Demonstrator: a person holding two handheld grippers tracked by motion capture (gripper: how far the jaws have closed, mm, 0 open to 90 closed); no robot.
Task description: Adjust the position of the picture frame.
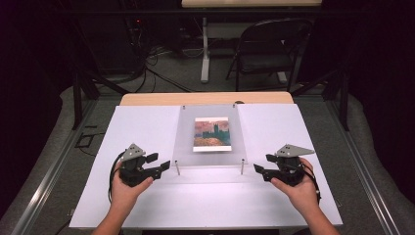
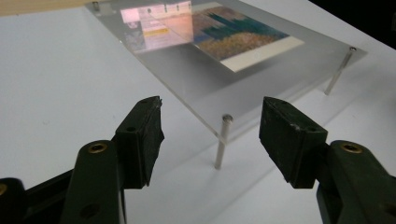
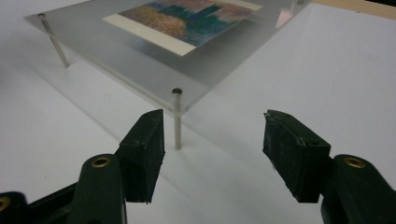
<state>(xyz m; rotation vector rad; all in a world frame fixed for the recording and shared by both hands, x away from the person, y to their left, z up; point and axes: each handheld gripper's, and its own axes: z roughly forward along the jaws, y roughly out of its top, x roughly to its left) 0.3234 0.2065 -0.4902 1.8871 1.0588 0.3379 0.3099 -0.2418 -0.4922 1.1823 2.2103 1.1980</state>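
Left gripper (image 1: 163,161) and right gripper (image 1: 261,164) wide open, empty, flanking clear plate's (image 1: 210,155) near corners, bare white table (image 1: 205,205) around.

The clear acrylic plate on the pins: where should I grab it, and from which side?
Take the clear plate by its near corners, each gripper coming in level from its own outer side. The plate sits raised on thin pins, so its edges overhang with room beneath; left gripper and right gripper stand open, probably wide enough.

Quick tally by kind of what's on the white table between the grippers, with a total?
Clear acrylic panel: 1
Painting print: 1
Metal standoff posts: 4, near two at and, far two at and
Total: 6
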